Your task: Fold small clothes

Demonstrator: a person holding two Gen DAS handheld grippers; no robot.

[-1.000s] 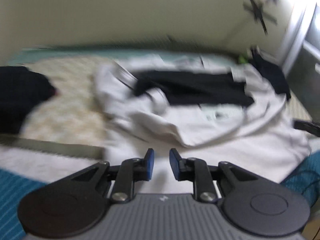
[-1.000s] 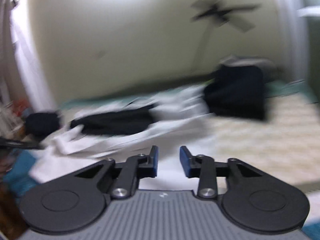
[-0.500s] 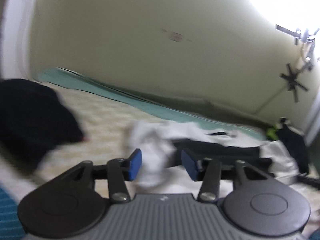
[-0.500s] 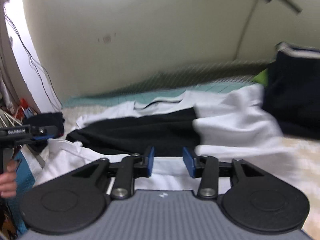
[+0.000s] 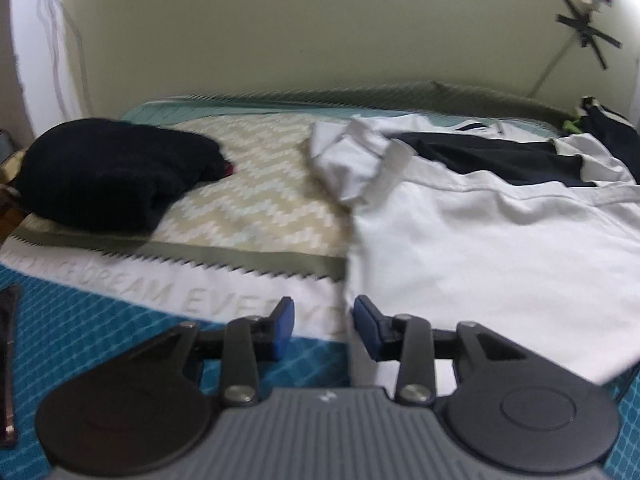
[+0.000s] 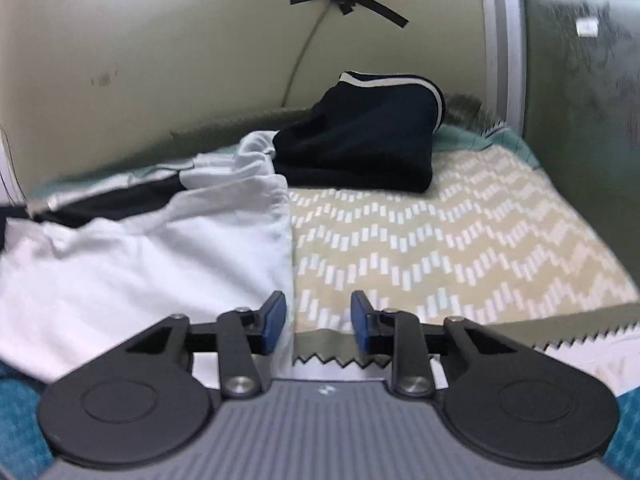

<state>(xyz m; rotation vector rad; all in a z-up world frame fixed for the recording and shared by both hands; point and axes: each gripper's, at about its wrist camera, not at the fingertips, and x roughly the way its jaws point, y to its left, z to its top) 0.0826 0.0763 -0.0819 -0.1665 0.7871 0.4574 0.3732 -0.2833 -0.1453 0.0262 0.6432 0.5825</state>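
A white shirt [image 5: 480,240] with a black chest band [image 5: 500,156] lies spread on the bed, one sleeve [image 5: 352,164] crumpled up at its left. My left gripper [image 5: 324,328] hovers low at the shirt's near left edge. Its jaws are closing, and the hem runs just by the right fingertip [image 5: 366,326], with no pad pressing cloth. In the right wrist view the same shirt [image 6: 140,264] fills the left half. My right gripper [image 6: 318,322] is at its near right edge, jaws closing over bare bedspread, the hem beside the left fingertip [image 6: 274,320].
A chevron-patterned bedspread [image 6: 460,248] covers the bed, with a teal blanket [image 5: 80,320] at the near edge. A black folded garment [image 5: 112,176] lies far left. A navy garment with white trim [image 6: 360,140] sits at the back against the wall. A dark cabinet [image 6: 580,100] stands right.
Both cameras swung and dropped toward the shirt's near corners, the left to its left edge, the right to its right edge. Both pairs of jaws spread wider, then narrowed somewhat.
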